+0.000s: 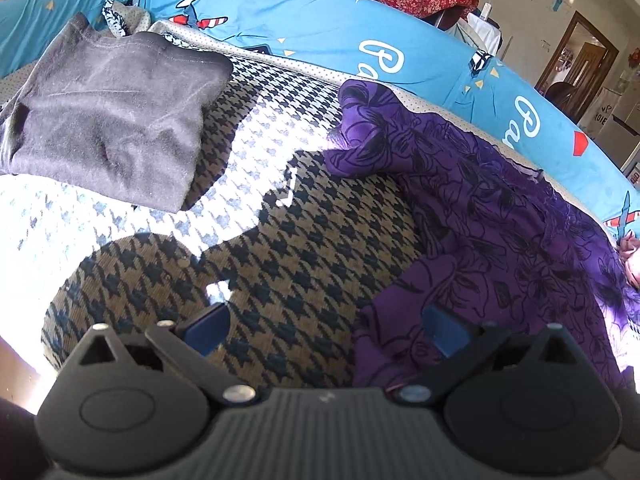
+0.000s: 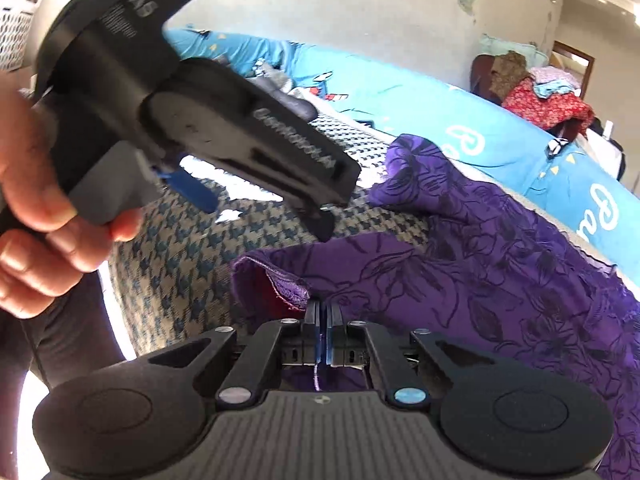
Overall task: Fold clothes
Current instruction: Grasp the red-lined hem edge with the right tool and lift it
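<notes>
A purple garment with a dark flower print (image 1: 492, 232) lies spread on the right of a houndstooth blanket (image 1: 280, 248). My left gripper (image 1: 320, 326) is open above the blanket, its right pad over the garment's near edge, nothing between its blue pads. In the right wrist view my right gripper (image 2: 323, 320) is shut on the purple garment (image 2: 480, 248) near a turned-up hem; a purple thread shows between the pads. The left gripper (image 2: 200, 196), held by a hand (image 2: 36, 216), hangs just ahead on the left. A folded grey garment (image 1: 112, 124) lies at the far left.
A blue printed sheet (image 1: 360, 36) runs along the bed's far side. A heap of red and patterned clothes (image 2: 548, 100) sits on a chair beyond it. A white basket (image 2: 14, 36) is at the far left. Strong sunlight falls across the blanket's left part.
</notes>
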### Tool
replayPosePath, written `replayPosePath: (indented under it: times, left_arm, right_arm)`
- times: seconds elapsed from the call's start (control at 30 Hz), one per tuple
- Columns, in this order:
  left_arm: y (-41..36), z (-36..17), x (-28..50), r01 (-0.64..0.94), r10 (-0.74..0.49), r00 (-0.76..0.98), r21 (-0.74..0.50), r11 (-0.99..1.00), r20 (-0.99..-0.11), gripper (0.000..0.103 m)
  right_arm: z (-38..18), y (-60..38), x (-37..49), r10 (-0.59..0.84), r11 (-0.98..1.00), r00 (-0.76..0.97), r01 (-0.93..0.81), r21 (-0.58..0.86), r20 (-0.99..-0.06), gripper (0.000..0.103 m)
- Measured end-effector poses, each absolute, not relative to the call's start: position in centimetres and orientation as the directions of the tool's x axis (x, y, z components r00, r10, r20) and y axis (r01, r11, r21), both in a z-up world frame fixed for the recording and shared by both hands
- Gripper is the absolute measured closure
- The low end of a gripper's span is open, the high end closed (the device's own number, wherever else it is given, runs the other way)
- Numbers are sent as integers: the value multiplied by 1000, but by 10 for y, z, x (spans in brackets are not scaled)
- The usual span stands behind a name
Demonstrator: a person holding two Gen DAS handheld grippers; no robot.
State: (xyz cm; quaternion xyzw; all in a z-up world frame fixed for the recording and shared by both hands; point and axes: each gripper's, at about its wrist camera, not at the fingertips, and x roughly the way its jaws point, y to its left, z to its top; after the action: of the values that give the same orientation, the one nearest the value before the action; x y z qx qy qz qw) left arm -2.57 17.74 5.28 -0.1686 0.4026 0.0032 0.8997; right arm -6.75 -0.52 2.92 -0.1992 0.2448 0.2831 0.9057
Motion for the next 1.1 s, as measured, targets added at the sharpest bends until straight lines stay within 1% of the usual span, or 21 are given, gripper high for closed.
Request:
replayPosePath:
  times: [0.13,0.23,0.4,0.5,0.67,0.9,1.0,1.07,1.1]
  left_arm:
    - [173,53,-27,-115,-145,678,-299,947,-721,0]
    - [168,52,-25,-99,-154,672,-295,950,-724,0]
    - [154,36,-13,-104,-120,615,-231,967,-780,0]
    - [147,32,-10,-99,-82,605,-177,979,-792,0]
    - [146,32,-9,-108,-70,601,-168,980,-796,0]
    - [146,32,-6,-125,-73,596,-183,975,-800,0]
    - [148,32,-6,-129,-81,596,-195,972,-799,0]
    - [149,32,-6,-130,-85,595,-200,971,-799,0]
    - [149,32,-6,-130,-87,595,-203,971,-799,0]
  right_arm:
    - [40,-23,-42,394,829,729,-545,-127,-560,101]
    - [43,-30,-35,395,839,734,-534,-109,-553,101]
    - [46,-32,-37,396,841,740,-530,-108,-544,101]
    - [48,-33,-43,400,836,743,-535,-118,-537,100]
    - [49,-41,-56,383,839,754,-526,-142,-534,100]
    - [43,-38,-78,502,763,639,-645,-51,-583,100]
    - [30,-20,-82,509,732,611,-678,-70,-606,95]
    - [24,-9,-83,504,722,615,-685,-96,-606,83]
    - [21,-4,-84,502,717,617,-689,-108,-606,81]
